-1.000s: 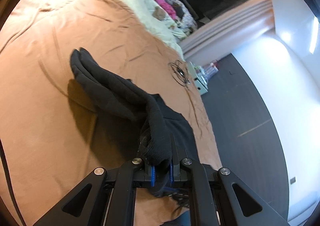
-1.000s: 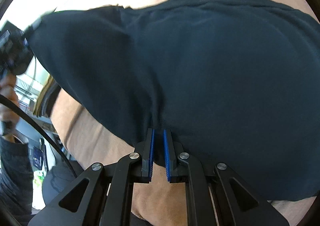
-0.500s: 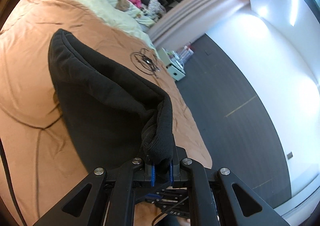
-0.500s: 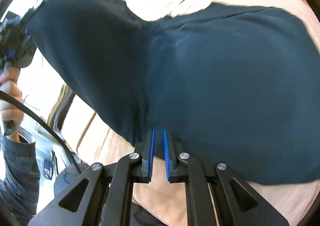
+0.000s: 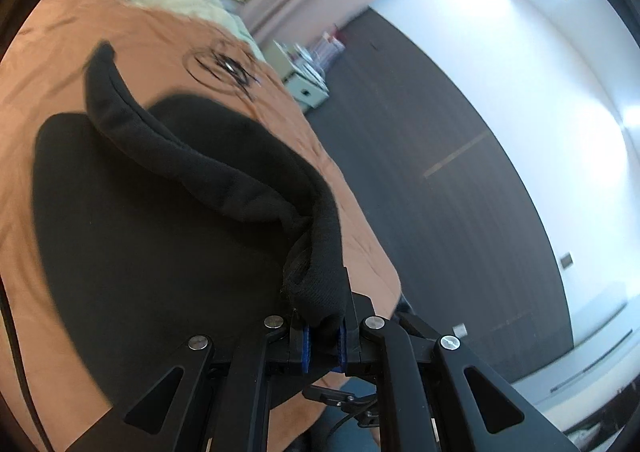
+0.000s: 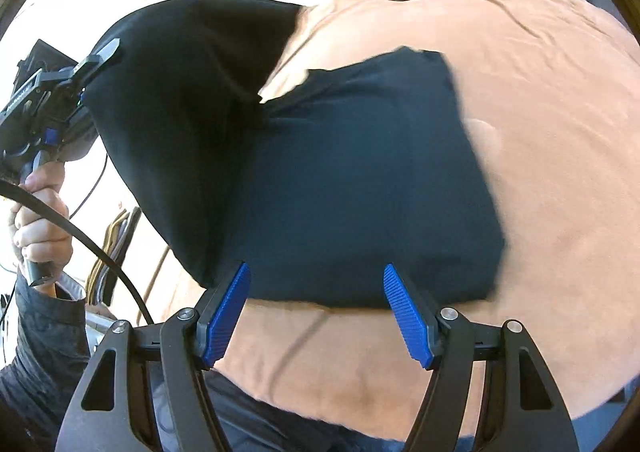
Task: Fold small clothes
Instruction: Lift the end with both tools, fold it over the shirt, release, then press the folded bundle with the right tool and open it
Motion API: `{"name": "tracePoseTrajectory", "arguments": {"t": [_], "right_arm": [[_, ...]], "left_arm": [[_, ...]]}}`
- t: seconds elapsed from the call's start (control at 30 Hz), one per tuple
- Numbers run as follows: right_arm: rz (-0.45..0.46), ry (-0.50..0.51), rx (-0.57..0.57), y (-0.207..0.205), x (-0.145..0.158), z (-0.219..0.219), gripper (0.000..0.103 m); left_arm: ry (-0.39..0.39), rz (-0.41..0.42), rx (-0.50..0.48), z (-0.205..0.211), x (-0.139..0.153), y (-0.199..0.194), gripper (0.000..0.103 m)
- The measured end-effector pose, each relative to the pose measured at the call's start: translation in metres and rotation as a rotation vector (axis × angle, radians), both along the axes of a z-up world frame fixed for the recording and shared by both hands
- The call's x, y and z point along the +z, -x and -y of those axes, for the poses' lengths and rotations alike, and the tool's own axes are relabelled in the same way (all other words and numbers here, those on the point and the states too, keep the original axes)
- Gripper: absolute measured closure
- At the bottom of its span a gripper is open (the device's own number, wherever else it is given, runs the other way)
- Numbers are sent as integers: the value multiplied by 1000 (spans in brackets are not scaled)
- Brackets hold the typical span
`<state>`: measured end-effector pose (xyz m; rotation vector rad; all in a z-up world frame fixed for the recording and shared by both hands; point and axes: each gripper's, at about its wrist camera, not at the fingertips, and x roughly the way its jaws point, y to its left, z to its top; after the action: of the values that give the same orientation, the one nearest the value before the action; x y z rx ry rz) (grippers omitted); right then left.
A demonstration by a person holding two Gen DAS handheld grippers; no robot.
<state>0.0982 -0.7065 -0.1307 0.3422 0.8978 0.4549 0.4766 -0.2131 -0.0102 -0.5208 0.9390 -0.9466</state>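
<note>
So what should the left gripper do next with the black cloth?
Probably lower and let go. The left gripper pinches the black garment's raised edge, while the right gripper is open and most of the garment lies on the orange bedspread.

Left wrist cam: close over black garment [image 5: 168, 236], facing along bed [image 5: 48, 52] toward floor. Right wrist cam: slightly higher, facing across bed. Both share garment, bed.
</note>
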Motion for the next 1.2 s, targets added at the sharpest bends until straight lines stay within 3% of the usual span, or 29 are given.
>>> {"name": "tracePoseTrajectory", "arguments": {"t": [0.1,0.17,0.23,0.3,0.43,0.7,0.83,0.9,0.93,0.97,1.2], "right_arm": [[-32,-3,-23,8,-12,14,35],[-48,-3,-36,12,-19,20,35],[-53,-14,-44,11,-19,26,35],[-55,-39,-47,12,-18,30,35],[-70,-114,-53,3,-23,58,35],[-142,-321,-84,-23,-46,92,35],[-155,-363,-97,-40,-57,92,35],[-155,-341,-105,-48,-57,86,47],[-157,-321,-101,-51,-56,83,73],[-167,-295,-94,-54,-55,78,87],[-61,-138,-99,-31,-12,75,94]], "left_arm": [[-40,-31,-73,39,-12,-6,90],[-88,-64,-120,59,-24,-5,73],[-71,-68,-136,62,-26,-7,46],[-68,-54,-109,54,-25,-8,35],[-97,-59,-55,29,-26,-11,35],[-261,-83,76,-27,-47,-12,34],[-333,-123,128,-54,-69,-7,35],[-355,-144,143,-64,-78,-5,35],[-368,-159,150,-68,-84,-4,35],[-378,-172,156,-68,-88,-3,35],[-420,-221,170,-77,-108,-1,35]]}}
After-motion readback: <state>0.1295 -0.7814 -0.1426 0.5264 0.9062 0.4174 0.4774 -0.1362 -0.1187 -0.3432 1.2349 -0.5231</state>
